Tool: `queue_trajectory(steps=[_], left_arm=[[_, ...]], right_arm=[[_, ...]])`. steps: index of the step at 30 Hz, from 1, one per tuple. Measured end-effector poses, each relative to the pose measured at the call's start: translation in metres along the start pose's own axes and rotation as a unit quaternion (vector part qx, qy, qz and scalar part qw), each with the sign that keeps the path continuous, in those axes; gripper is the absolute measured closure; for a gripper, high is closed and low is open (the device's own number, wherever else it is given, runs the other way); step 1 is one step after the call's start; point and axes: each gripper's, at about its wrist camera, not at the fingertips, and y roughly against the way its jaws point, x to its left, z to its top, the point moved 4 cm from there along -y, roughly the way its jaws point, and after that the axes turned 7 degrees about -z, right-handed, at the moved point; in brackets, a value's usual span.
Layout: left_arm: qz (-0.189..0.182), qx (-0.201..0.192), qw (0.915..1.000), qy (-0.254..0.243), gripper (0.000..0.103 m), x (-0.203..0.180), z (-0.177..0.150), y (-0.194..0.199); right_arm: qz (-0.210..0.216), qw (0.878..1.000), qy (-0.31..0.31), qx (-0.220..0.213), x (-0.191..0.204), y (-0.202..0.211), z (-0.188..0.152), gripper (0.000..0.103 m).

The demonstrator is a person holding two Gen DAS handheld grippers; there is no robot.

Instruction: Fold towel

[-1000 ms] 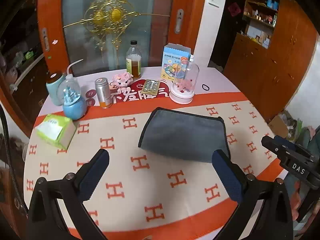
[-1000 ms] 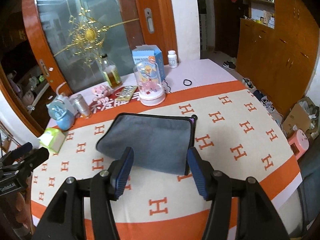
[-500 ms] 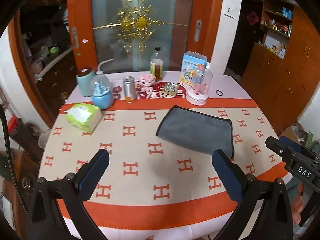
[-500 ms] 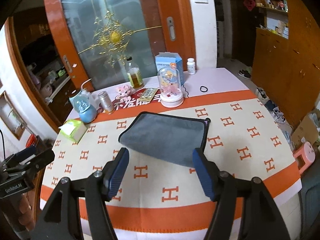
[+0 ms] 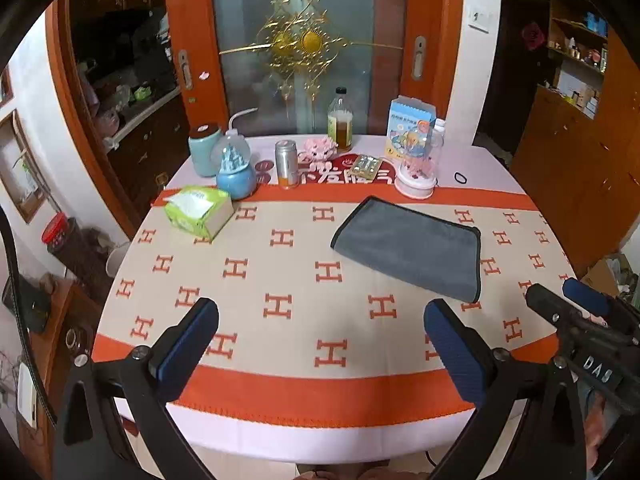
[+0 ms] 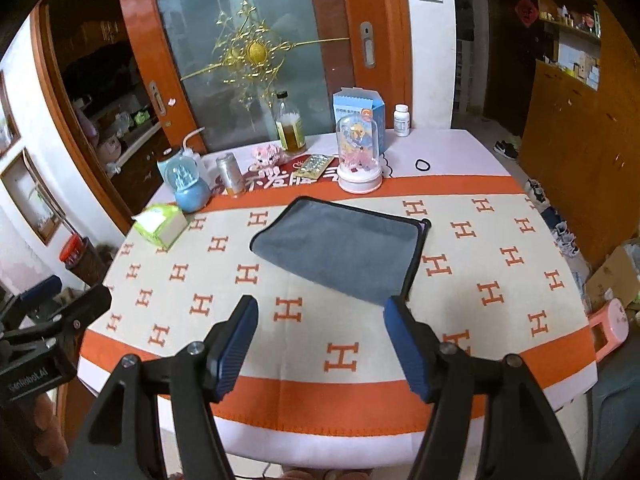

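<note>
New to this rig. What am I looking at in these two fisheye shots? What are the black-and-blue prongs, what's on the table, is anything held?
No robot arm here: a person holds a two-finger claw in each hand, with a camera on each looking along its fingers. One picture is from the left claw, the other from the right claw. The blue-padded prongs at the bottom are each claw's own fingers. Both are open, above the near table edge, holding nothing. On the H-patterned tablecloth lies a grey towel, already folded over. Behind it stand a tissue box, a blue snow globe, a can, a bottle and a pink-based glass dome.
</note>
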Motion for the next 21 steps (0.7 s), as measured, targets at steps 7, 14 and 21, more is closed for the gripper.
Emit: queue_trajectory(steps=[7, 14, 21], left_arm=[[0.026, -0.008, 0.9996, 0.002, 0.001, -0.001, -0.008, 0.001], [0.022, 0.007, 0.9997, 0.007, 0.001, 0.002, -0.013, -0.003], [0.015, 0.017, 0.9997, 0.005, 0.001, 0.003, -0.016, -0.007]], right_arm=[[-0.024, 1.0, 0.011, -0.008, 0.008, 0.002, -0.01, 0.037], [-0.028, 1.0, 0.009, 0.001, 0.013, -0.001, -0.013, 0.037], [-0.032, 0.999, 0.007, 0.012, 0.018, -0.004, -0.016, 0.037]])
